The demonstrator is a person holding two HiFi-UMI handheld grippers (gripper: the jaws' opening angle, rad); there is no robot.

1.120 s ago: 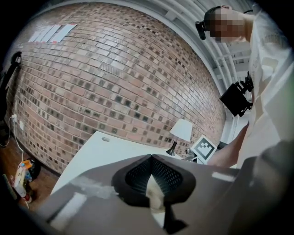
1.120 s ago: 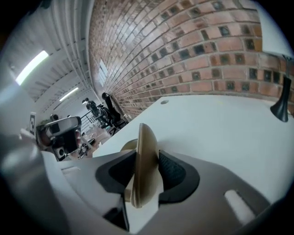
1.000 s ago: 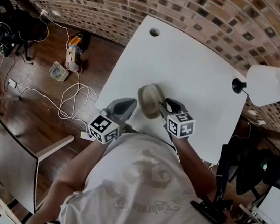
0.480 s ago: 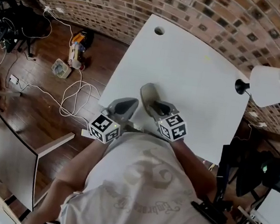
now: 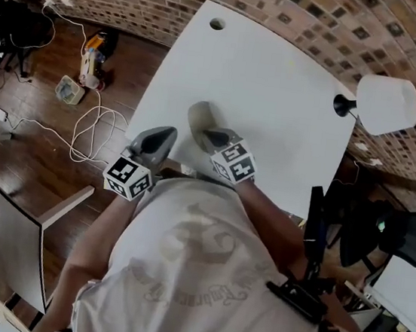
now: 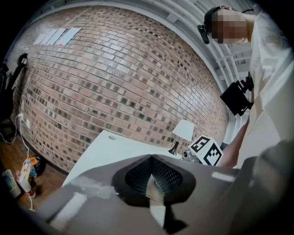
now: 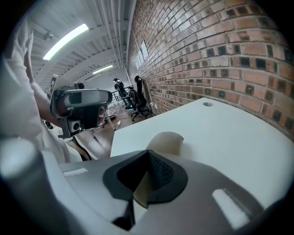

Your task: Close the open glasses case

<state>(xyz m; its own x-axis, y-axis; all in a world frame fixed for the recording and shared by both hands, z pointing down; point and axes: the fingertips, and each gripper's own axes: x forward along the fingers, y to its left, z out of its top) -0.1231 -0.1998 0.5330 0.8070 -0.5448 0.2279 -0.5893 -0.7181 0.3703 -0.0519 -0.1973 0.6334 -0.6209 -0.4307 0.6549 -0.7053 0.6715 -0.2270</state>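
We are holding both tongs closed, with nothing gripped. The right tongs (image 5: 211,133) are pointing down over the tan glasses case (image 5: 196,114), which is lying near the front edge of the desk (image 5: 279,87). The left tongs (image 5: 163,134) are hovering just beside the case, not touching it.

Likely lab: brick wall (image 5: 289,13), loose cables (image 5: 98,112)
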